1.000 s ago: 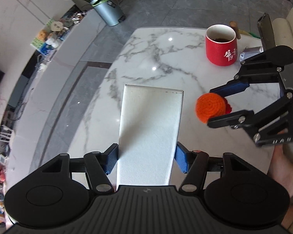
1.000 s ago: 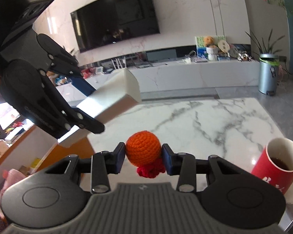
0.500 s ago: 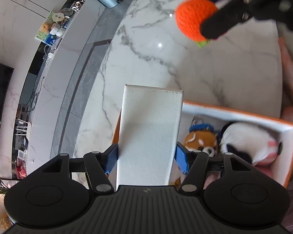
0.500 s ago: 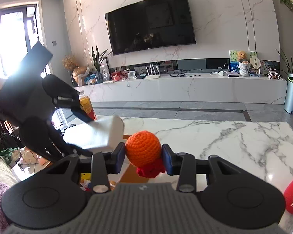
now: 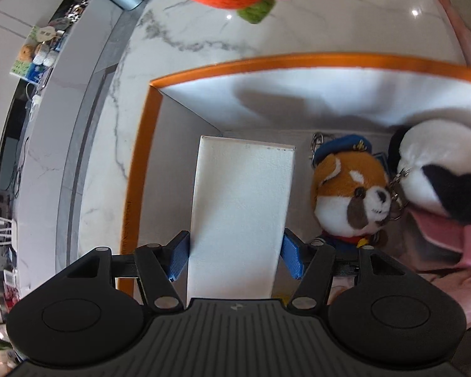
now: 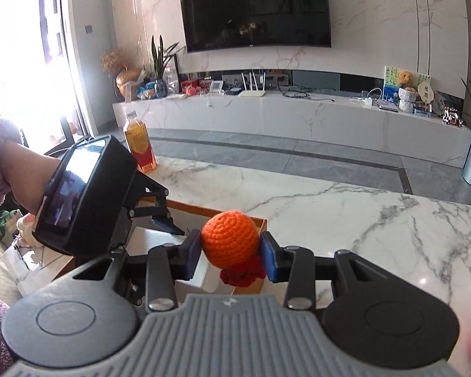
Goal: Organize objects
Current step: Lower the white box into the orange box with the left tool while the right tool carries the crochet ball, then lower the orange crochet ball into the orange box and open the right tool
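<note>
We have swung from the counter to over the orange-rimmed box (image 5: pixel 141 169): left gripper (image 5: pixel 235 253) jaws clamp the white block (image 5: pixel 240 207), right gripper (image 6: pixel 232 256) jaws clamp the crocheted orange (image 6: pixel 229 238), both ready to drop in.

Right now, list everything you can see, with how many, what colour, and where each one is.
white box: 1, white, in left gripper, over the bin
crochet ball: 1, orange with red tuft, in right gripper
bin: 1, orange rim, white inside, at table edge
red panda plush: 1, brown and white, blue cap, in bin
panda plush: 1, black and white, in bin, right of the red panda
table: 1, white marble
bottle: 1, amber, red label, far table corner
TV: 1, black, on wall
left gripper: 1, black, blue pads
right gripper: 1, black, blue pads
</note>
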Available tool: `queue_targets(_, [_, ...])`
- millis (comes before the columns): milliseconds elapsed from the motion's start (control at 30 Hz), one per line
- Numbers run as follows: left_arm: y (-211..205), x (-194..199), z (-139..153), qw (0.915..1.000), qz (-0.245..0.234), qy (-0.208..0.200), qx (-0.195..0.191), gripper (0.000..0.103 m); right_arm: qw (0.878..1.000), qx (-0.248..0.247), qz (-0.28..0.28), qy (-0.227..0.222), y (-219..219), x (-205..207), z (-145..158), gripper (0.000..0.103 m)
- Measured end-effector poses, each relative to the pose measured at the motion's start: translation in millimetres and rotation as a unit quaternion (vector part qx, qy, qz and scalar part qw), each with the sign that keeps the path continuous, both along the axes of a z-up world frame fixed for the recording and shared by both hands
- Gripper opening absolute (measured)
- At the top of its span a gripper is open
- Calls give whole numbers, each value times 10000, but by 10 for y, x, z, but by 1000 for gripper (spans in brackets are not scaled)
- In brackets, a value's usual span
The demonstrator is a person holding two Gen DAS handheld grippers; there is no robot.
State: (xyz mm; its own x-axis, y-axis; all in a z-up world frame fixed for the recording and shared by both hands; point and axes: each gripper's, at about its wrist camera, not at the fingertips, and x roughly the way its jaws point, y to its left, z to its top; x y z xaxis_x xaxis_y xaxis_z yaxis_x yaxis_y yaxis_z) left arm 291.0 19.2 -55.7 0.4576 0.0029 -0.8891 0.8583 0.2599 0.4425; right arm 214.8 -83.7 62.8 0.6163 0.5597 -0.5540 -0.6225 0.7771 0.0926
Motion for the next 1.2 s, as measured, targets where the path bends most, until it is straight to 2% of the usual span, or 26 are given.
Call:
queue_targets(267, [53, 166, -226, 9999, -41, 53, -92, 72, 9997, -228, -18, 46, 166, 136, -110, 43])
queue_targets(433, [97, 207, -237, 9995, 139, -38, -269, 73, 9992, -384, 49, -25, 209, 160, -114, 43])
queue_targets(700, [158, 79, -152, 9985, 199, -286, -428, 75, 9989, -459, 93, -37, 261, 121, -118, 43])
queue_targets(833, [262, 2, 71, 9949, 418, -283, -878, 75, 9988, -464, 168, -15, 293, 87, -79, 43])
queue_targets(933, [375, -56, 278, 9885, 788, -421, -1219, 75, 9985, -443, 317, 42, 374, 64, -68, 43])
queue_targets(1000, [459, -55, 389, 9813, 1225, -536, -1382, 75, 9979, -473, 431, 114, 489, 54, -91, 43])
queue_targets(1200, [774, -123, 663, 9472, 2248, -474, -2235, 75, 9939, -612, 653, 643, 871, 129, -291, 43])
